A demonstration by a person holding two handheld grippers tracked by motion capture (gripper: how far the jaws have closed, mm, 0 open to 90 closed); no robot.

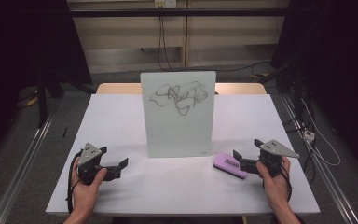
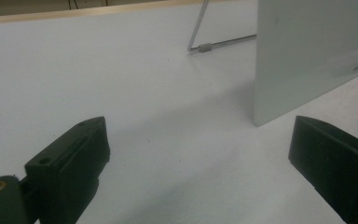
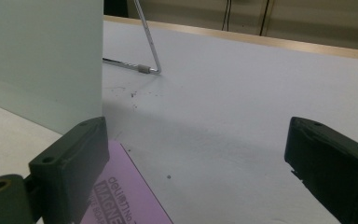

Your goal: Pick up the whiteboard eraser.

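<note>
Small white board (image 1: pixel 177 114) standing upright in the middle of the white table (image 1: pixel 121 116), black scribbles on its front. Propped up from behind by a thin metal stand (image 2: pixel 200 44), seen past the board's edge in both gripper views.

Purple eraser (image 1: pixel 229 164) lying flat on the table, just by the board's bottom right corner. White letters on its top.

Left gripper (image 1: pixel 116 164) held low near the table's front left, in the person's left hand (image 1: pixel 87 184). Jaws wide apart, nothing between them but bare table. Board ahead and off to the right, well apart from its jaws.

Right gripper (image 1: pixel 246 151) held low at the front right, in the right hand (image 1: pixel 274 179). Jaws wide apart too, holding nothing. Eraser right by its near jaw; in the right gripper view, purple corner (image 3: pixel 121 191) poking out beside the left jaw and partly hidden behind it. Touching or not, cannot tell. Gap between the jaws over bare table.
</note>
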